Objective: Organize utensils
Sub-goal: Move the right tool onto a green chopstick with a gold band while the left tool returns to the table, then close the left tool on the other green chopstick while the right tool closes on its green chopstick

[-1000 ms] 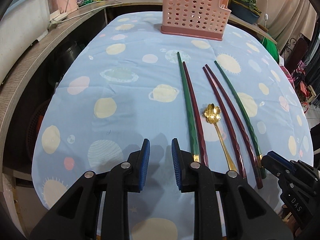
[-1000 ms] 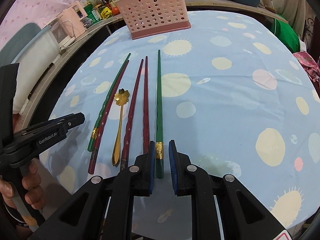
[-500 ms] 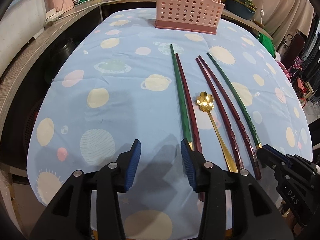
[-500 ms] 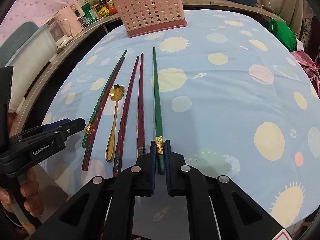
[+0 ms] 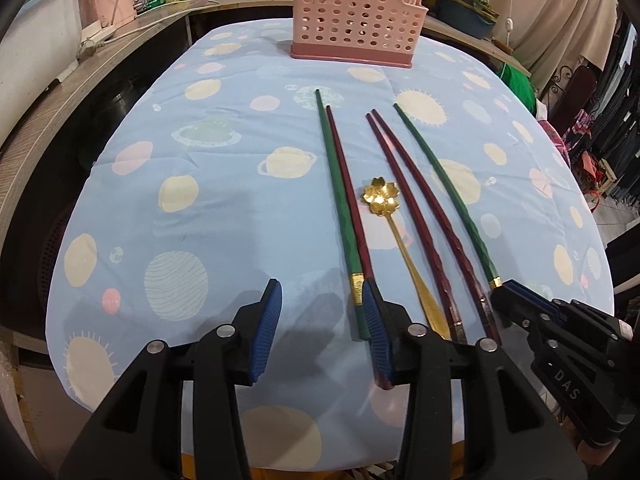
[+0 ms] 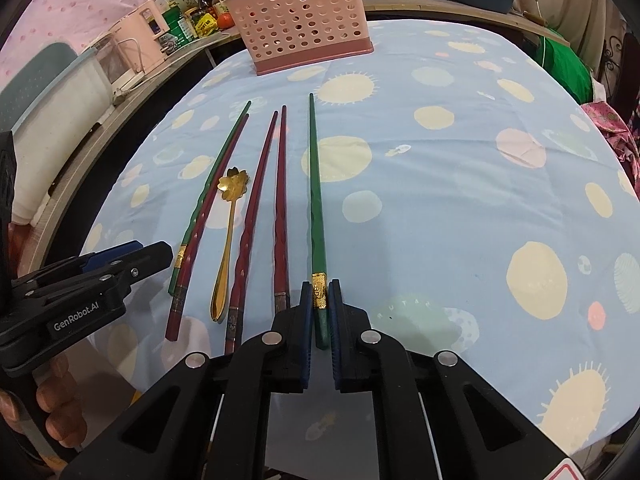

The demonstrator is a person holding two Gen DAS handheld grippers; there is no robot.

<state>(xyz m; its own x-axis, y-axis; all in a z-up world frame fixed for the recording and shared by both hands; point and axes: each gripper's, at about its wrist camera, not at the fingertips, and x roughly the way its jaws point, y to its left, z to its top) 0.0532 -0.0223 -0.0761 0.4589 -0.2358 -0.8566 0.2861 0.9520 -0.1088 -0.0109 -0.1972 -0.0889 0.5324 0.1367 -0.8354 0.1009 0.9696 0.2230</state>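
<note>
Several long chopsticks and a gold flower-bowled spoon [image 5: 382, 198] lie side by side on the blue planet-print tablecloth [image 5: 200, 200]. My right gripper [image 6: 320, 286] is shut on the handle end of the rightmost green chopstick [image 6: 314, 200], which lies flat on the cloth. In the left wrist view the right gripper [image 5: 504, 288] shows at that chopstick's gold band. My left gripper [image 5: 320, 292] is open and holds nothing. Its right finger [image 5: 376, 320] covers the near ends of the leftmost green and dark red pair [image 5: 340, 200]. A pink perforated basket [image 5: 356, 12] stands at the table's far end.
Two dark red chopsticks [image 6: 268, 200] lie between the spoon [image 6: 234, 186] and the held one. A wooden counter [image 5: 60, 92] with appliances and bottles runs along the left and back. A person's hand [image 6: 60, 400] grips the left gripper [image 6: 160, 248]. The table edge is just below both grippers.
My right gripper's jaws closed onto the green chopstick's handle. My left gripper's jaws spread wider apart over the near ends of the leftmost pair.
</note>
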